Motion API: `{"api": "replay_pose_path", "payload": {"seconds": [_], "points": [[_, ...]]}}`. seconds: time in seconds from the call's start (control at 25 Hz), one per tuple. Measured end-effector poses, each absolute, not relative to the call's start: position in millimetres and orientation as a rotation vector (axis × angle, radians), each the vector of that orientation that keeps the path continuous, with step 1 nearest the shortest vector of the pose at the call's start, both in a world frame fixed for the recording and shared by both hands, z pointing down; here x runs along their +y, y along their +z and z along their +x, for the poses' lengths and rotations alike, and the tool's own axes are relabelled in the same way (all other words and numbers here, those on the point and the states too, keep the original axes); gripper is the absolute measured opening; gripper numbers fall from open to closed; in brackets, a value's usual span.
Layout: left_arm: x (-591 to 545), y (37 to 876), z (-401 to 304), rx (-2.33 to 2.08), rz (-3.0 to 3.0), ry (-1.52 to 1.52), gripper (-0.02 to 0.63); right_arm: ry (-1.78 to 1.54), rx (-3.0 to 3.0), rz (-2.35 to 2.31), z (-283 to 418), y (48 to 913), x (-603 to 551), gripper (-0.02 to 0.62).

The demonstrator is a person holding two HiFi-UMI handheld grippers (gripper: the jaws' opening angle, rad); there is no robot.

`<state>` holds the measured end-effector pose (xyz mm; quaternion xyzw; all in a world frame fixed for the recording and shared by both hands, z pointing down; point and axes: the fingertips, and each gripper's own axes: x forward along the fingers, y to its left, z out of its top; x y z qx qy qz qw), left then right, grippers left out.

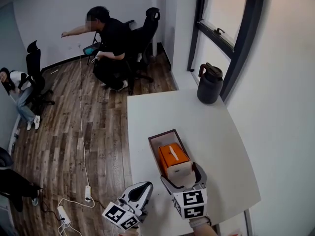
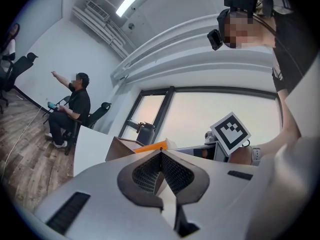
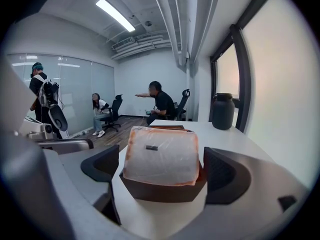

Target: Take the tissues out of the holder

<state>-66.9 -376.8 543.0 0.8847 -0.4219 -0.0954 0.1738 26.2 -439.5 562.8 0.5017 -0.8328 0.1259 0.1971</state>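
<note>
An orange tissue pack (image 1: 172,155) in clear wrap lies in the brown open-topped holder (image 1: 160,137) on the white table (image 1: 216,136), its pale near end sticking out. My right gripper (image 1: 183,179) stands open around that near end. In the right gripper view the pack (image 3: 160,151) sits between the two fingers (image 3: 227,176) with a gap on each side, and the pads do not press it. My left gripper (image 1: 132,204) hangs beside the table's near left edge. Its pads (image 2: 170,171) meet and hold nothing.
A dark jug (image 1: 210,84) stands at the table's far end by the window. Beyond the table a person (image 1: 110,45) sits on an office chair, and another person (image 1: 17,90) sits at far left. A white cable and power strip (image 1: 87,192) lie on the wood floor.
</note>
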Motion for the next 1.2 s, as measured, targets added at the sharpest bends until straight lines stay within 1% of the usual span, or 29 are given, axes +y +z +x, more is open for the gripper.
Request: {"api": "replay_pose_path", "payload": {"seconds": [0.32,0.68,0.88,0.92,1.0,1.2], "points": [[-377,549,-70,-1.206,2.491,-0.274,0.005,0.403,-2.304,1.420,22,572,-447,0.502],[-378,555,-74,-1.219,2.476,-0.279,0.005,0.344,-2.256,1.424,23,580,-452,0.497],[-377,557,-75,-1.223,2.471,-0.282,0.005,0.326,-2.282,1.443,22,576,-451,0.456],[-377,557,-75,-1.224,2.470,-0.283,0.005,0.321,-2.289,1.447,22,575,-451,0.441],[-377,557,-76,-1.225,2.469,-0.285,0.005,0.312,-2.299,1.456,23,573,-450,0.390],[-376,557,-80,-1.230,2.466,-0.288,0.005,0.331,-2.323,1.474,27,571,-449,0.356]]}}
